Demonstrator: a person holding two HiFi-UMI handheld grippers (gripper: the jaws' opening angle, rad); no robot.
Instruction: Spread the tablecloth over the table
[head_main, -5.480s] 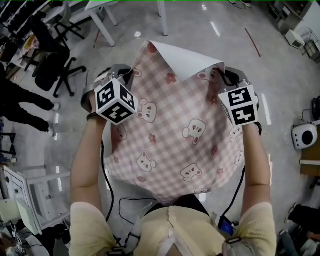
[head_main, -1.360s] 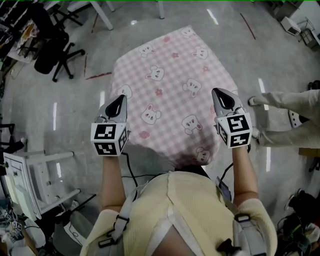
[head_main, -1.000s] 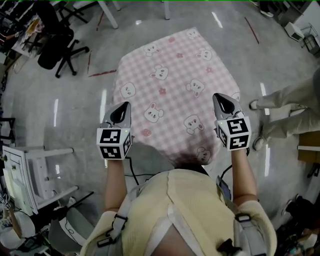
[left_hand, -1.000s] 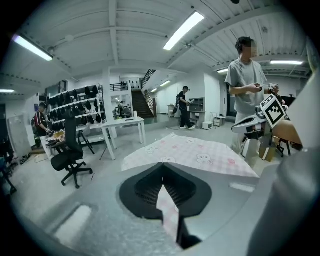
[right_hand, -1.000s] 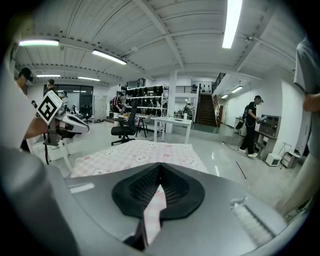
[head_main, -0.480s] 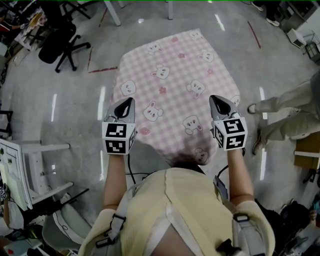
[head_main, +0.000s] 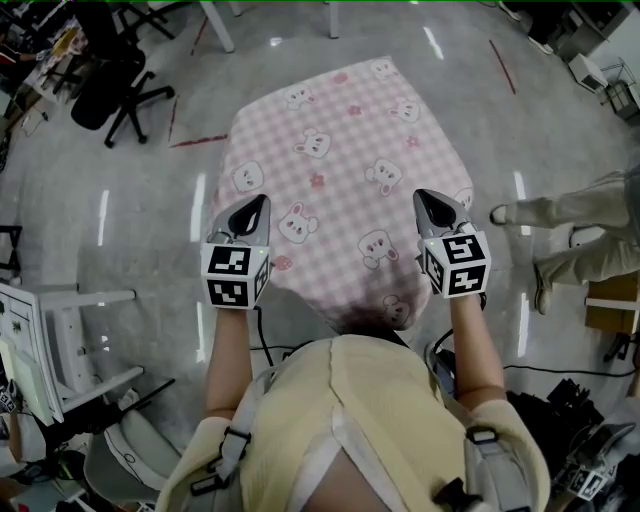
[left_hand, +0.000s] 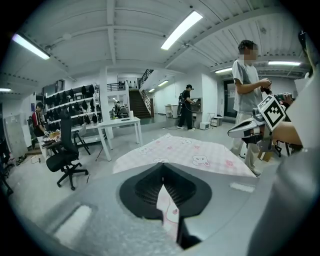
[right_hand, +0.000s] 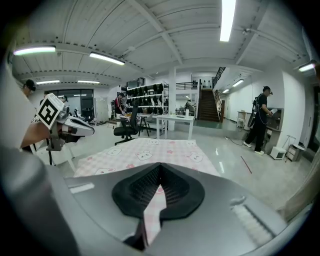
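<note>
Left tongs (head_main: 250, 205) and right tongs (head_main: 428, 200) are each clamped together on a near edge of the pink checked cloth (head_main: 335, 140). The cloth lies spread flat ahead of and between them. It hides the tabletop completely. The person (head_main: 340, 420) blocks the cloth's nearest part.
</note>
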